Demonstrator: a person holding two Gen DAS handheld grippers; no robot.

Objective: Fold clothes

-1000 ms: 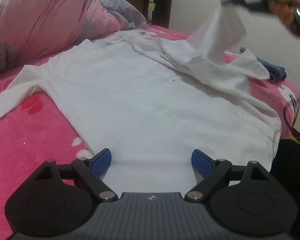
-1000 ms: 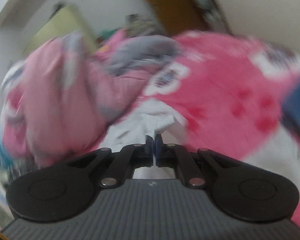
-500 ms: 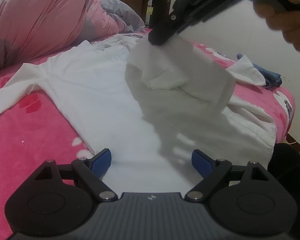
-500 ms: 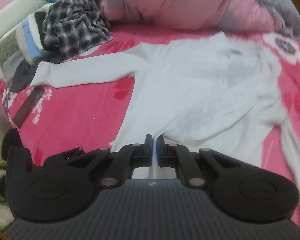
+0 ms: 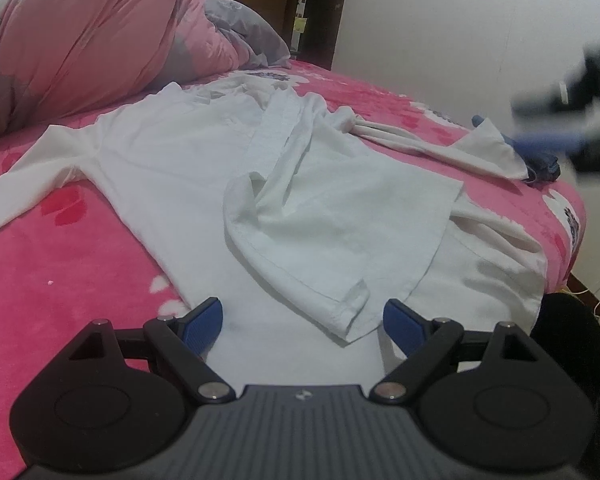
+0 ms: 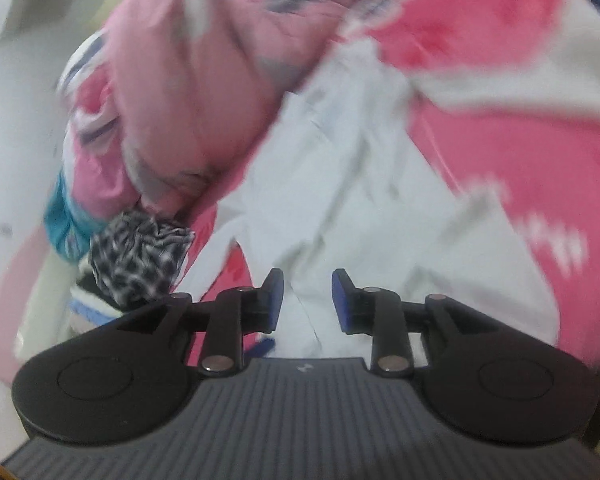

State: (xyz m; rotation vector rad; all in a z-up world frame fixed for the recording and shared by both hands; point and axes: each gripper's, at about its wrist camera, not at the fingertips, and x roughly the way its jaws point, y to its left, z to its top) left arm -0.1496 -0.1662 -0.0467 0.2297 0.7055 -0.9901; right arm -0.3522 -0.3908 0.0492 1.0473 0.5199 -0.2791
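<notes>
- A white long-sleeved shirt [image 5: 172, 160] is seen spread on a pink flowered bedspread [image 5: 60, 272], collar end towards the far pillows, hem end towards the left wrist camera.
- One side panel [image 5: 340, 216] is already laid over the body of the shirt; its hemmed corner lies just ahead of the left gripper [image 5: 302, 320], between the lines of the two fingers.
- The left gripper is held wide, nothing between its blue pads [image 5: 204, 322]; it hovers low over the hem, pointed downward.
- The right gripper [image 6: 306, 300] is caught with its jaws opening to a narrow gap; no cloth is seen between them. Its own view is heavily blurred.
- In the left view the right gripper [image 5: 572, 120] shows only as a dark smear at the right edge, above the shirt's far sleeve [image 5: 440, 146].
- The other sleeve [image 5: 24, 184] is stretched flat to the left, long axis running across the bed away from the body.
- Key relation, as judged: the unfolded left sleeve and side lie on the left gripper's side, nearer to it than to the right hand, so the matching fold would fall to the left.
- A dark blue garment [image 5: 544, 166] lies beside the far sleeve's cuff; a checked cloth [image 6: 140, 264] sits at the bed's edge in the right view.
</notes>
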